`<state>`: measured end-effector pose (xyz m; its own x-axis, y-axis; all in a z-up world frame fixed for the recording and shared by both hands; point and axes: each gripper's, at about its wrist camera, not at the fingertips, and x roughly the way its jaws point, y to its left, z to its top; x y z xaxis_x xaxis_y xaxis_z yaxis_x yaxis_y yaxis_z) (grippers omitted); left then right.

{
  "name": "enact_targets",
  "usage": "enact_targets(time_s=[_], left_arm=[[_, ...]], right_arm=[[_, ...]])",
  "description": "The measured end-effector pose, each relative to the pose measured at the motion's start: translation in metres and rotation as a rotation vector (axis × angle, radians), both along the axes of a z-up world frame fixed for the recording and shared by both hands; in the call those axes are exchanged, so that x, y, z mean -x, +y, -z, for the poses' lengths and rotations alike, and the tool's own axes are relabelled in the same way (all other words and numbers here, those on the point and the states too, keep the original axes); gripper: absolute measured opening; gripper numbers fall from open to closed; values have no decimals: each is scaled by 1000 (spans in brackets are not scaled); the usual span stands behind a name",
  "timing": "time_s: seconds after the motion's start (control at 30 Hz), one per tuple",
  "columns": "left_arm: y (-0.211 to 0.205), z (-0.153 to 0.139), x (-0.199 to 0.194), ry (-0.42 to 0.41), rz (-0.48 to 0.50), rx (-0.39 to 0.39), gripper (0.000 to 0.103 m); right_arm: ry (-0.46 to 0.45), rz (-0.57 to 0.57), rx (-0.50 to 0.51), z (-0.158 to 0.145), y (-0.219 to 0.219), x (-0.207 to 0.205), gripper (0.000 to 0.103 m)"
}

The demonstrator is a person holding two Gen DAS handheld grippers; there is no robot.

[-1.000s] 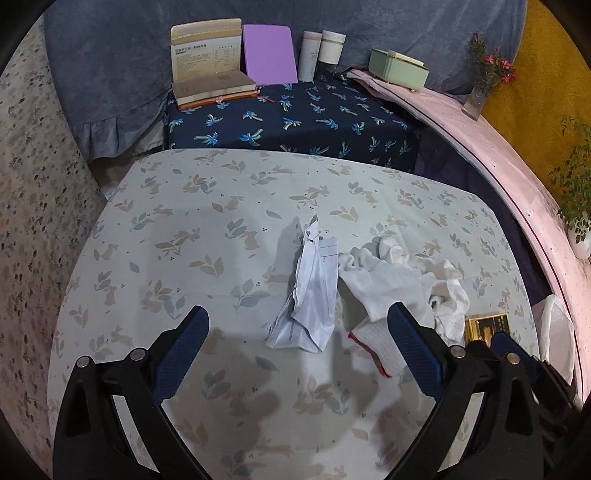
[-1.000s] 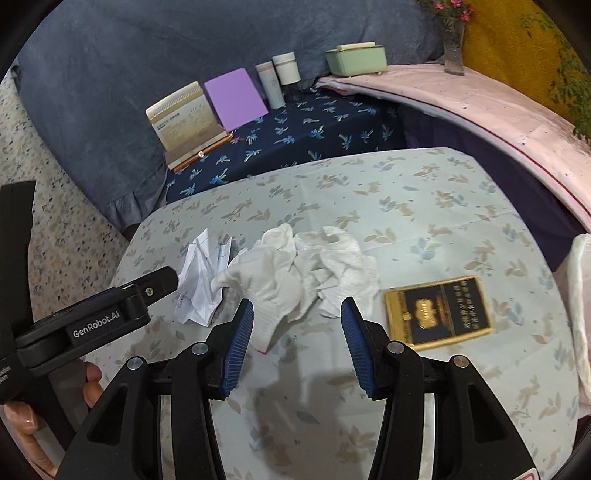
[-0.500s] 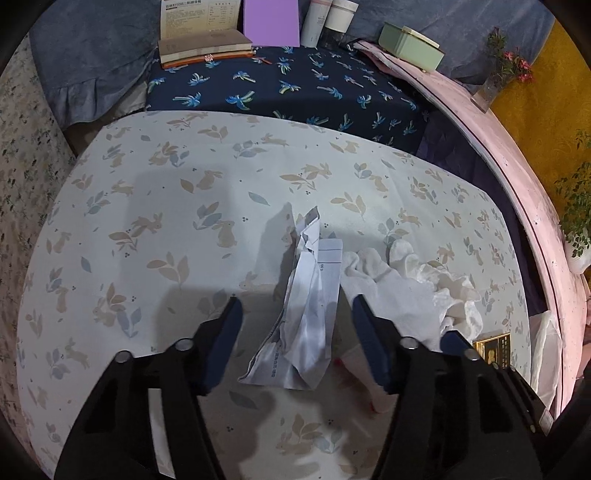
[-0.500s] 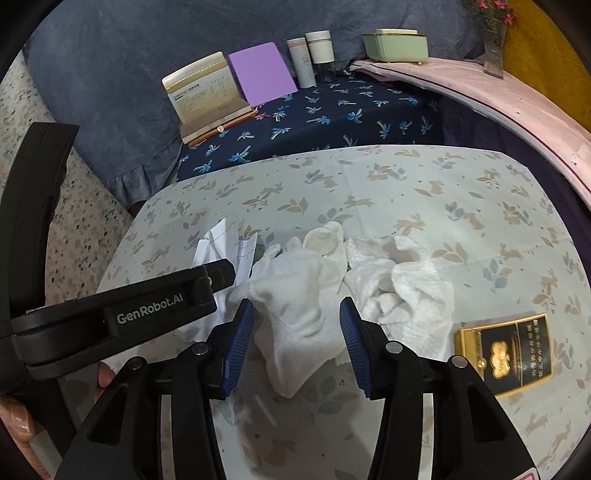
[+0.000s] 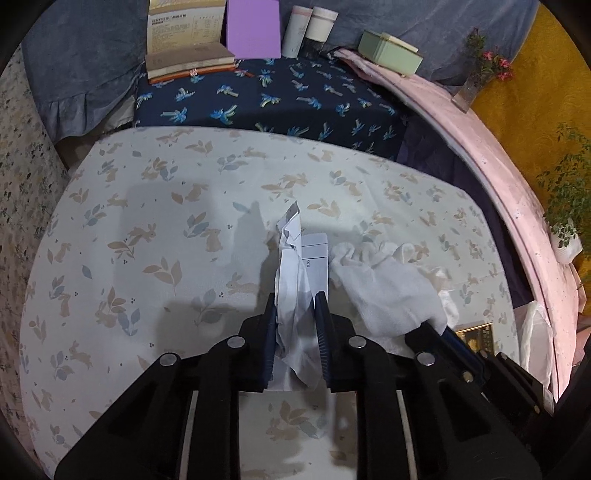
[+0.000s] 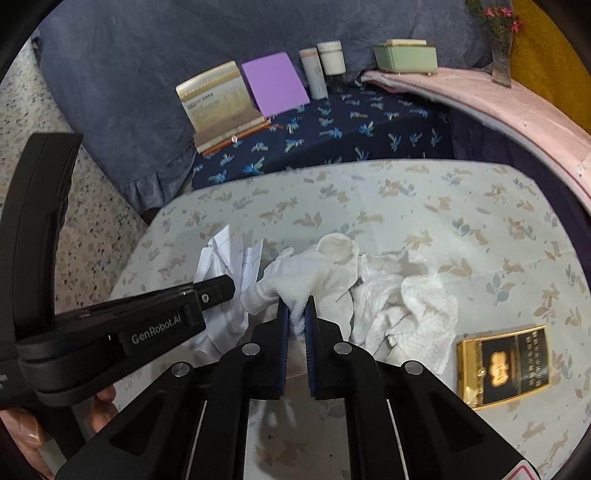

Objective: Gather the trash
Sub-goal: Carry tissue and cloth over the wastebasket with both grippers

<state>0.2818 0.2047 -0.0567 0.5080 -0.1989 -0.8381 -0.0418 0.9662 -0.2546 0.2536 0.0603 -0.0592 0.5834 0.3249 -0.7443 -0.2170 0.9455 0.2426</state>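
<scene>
A crumpled white paper (image 5: 301, 280) lies on the floral tablecloth (image 5: 147, 240). My left gripper (image 5: 295, 306) is shut on its near end. Right beside it is a pile of white cloth (image 5: 384, 284). In the right wrist view my right gripper (image 6: 296, 314) is shut on the near fold of the white cloth (image 6: 325, 269), with the paper (image 6: 229, 254) to its left behind the left gripper's black body (image 6: 110, 332). More crumpled white cloth (image 6: 410, 306) lies to the right.
A gold and black box (image 6: 504, 365) lies on the table at the right. Behind the table a dark blue patterned surface (image 5: 273, 99) carries books (image 5: 184, 62), a purple board (image 5: 253, 27), two tubes (image 5: 310, 31) and a green box (image 5: 391, 55). A pink ledge (image 5: 491, 162) curves along the right.
Both grippers moved forward and down onto the table and closed: the left on the crumpled paper, the right on the white cloth.
</scene>
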Motion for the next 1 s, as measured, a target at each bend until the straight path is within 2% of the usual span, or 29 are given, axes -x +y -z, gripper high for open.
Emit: enact_targets(time_s=[0.23,0.5,0.83,1.0], left_arm=[[-20,-44,16,-84,40,-3,19],[-59,-81,34,-154,108,-9,19],[-139,-108,59,-205,242,-8,19],[-192,-115,75,-221,327,-8,19]], right_arm=[[-102,36,-29,-48,-17,13,8],[-211,129,-56,-99,-64,38,8],[-275,283,-69,-127,-152,75,8],[-296,359,-61,-133,-197,100,8]])
